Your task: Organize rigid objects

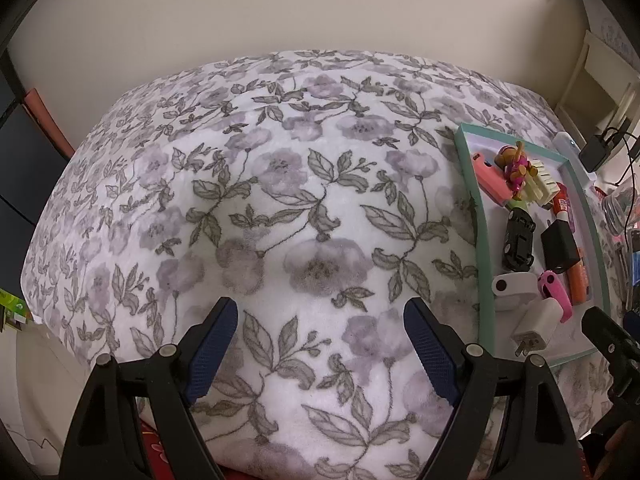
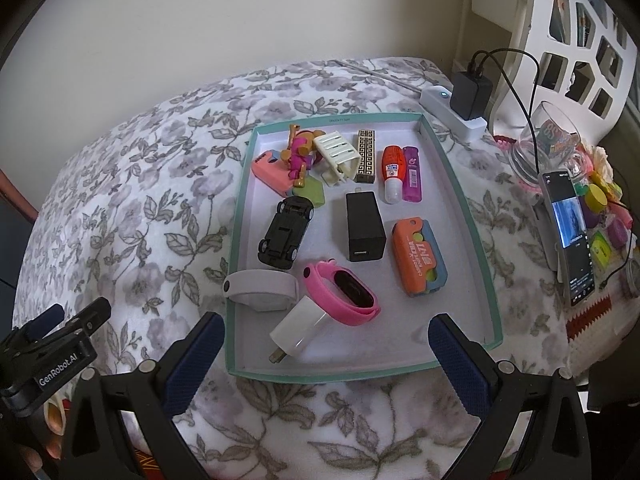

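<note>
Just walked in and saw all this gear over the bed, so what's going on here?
A person is holding a pair of tongs in each hand above a floral blanket. Both the left tongs and the right tongs are open and hold nothing. A teal-rimmed tray lies on the blanket, full of small items: a black toy car, a black charger, a pink wristband, a white plug and others. The right tongs hang over the tray's near edge; nothing is being handled yet.

Dim, soft indoor light — sharp focus, fisheye-warped, dark corners.
</note>
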Motion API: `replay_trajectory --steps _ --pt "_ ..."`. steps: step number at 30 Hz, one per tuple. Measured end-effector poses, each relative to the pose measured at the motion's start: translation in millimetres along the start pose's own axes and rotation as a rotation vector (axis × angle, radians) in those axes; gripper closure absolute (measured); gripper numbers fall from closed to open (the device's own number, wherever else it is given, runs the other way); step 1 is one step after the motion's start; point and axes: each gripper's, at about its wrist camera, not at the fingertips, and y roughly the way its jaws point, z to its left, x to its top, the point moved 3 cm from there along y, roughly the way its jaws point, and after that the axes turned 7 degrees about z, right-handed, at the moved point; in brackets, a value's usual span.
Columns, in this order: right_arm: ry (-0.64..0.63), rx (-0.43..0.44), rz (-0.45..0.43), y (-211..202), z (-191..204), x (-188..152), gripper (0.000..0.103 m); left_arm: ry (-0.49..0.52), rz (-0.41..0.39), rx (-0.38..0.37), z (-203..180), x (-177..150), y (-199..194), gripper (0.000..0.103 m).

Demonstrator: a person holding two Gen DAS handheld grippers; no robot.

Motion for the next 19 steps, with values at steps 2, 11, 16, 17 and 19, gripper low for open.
replay_trajectory --steps 2,11,16,17,19 --pt "-0.002 0.000 0.001 0.1 -0.2 0.5 0.000 0.001 0.001 0.001 -0.1 0.1 0.6 0.017" --pt "-0.017 0.000 0.002 1.3 -0.9 3.5 0.000 0.014 0.005 0.008 -0.5 -0.2 2.3 0.017" --pt "-0.023 -0.002 0.003 1.8 -0.2 3.1 0.000 0.024 -0.004 0.005 -1.7 -0.5 -0.7 0.017" --pt "-0.023 -0.001 0.002 1.8 -0.2 3.1 0.000 0.030 -0.009 0.007 -2.5 -0.4 -1.7 0.017" --pt "-0.022 -0.002 0.002 1.9 0.0 3.1 0.000 0.043 -0.009 -0.005 -4.8 -0.1 -2.4 0.017"
